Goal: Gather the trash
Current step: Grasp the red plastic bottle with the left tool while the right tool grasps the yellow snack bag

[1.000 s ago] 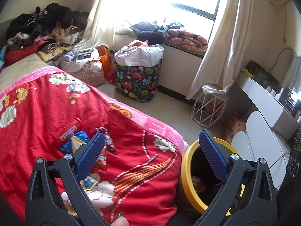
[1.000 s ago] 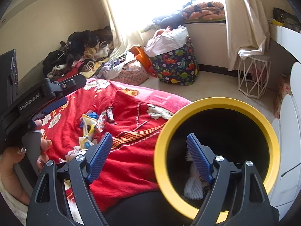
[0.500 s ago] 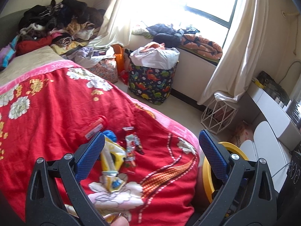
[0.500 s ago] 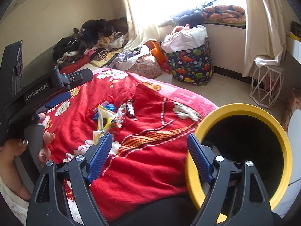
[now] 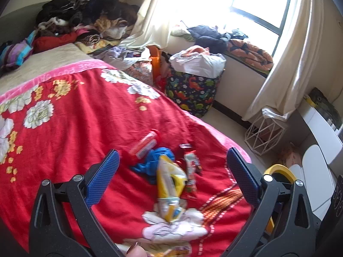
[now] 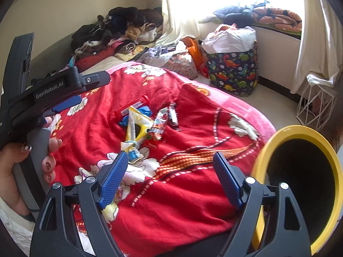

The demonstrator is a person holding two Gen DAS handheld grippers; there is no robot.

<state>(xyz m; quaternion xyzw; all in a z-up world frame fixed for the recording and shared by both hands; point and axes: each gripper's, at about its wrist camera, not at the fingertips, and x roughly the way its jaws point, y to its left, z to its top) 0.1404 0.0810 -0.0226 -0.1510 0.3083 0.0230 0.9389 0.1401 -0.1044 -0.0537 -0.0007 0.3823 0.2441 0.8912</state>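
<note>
A small pile of trash lies on the red flowered blanket (image 5: 70, 128): a yellow snack bag (image 5: 170, 184) (image 6: 137, 126), a crumpled blue piece (image 5: 157, 160), a red tube (image 5: 144, 144) and shiny candy wrappers (image 5: 190, 171) (image 6: 159, 124). My left gripper (image 5: 171, 177) hangs open just above the pile, nothing between its blue pads. My right gripper (image 6: 171, 177) is open too, over bare blanket nearer than the pile. The yellow-rimmed bin (image 6: 300, 184) (image 5: 278, 171) stands at the bed's right edge. In the right wrist view the left gripper's body (image 6: 53, 96) and a hand (image 6: 21, 165) show at far left.
Heaps of clothes (image 5: 85, 19) lie at the head of the bed. A dinosaur-print bag (image 5: 193, 90) stuffed with cloth stands on the floor by the window, with a white wire stand (image 5: 265, 135) under the curtain. White furniture (image 5: 317, 171) sits right of the bin.
Both grippers have swung left, away from the bin and toward the trash pile. The bin has slid to the right edge of both views; both stayed open.
</note>
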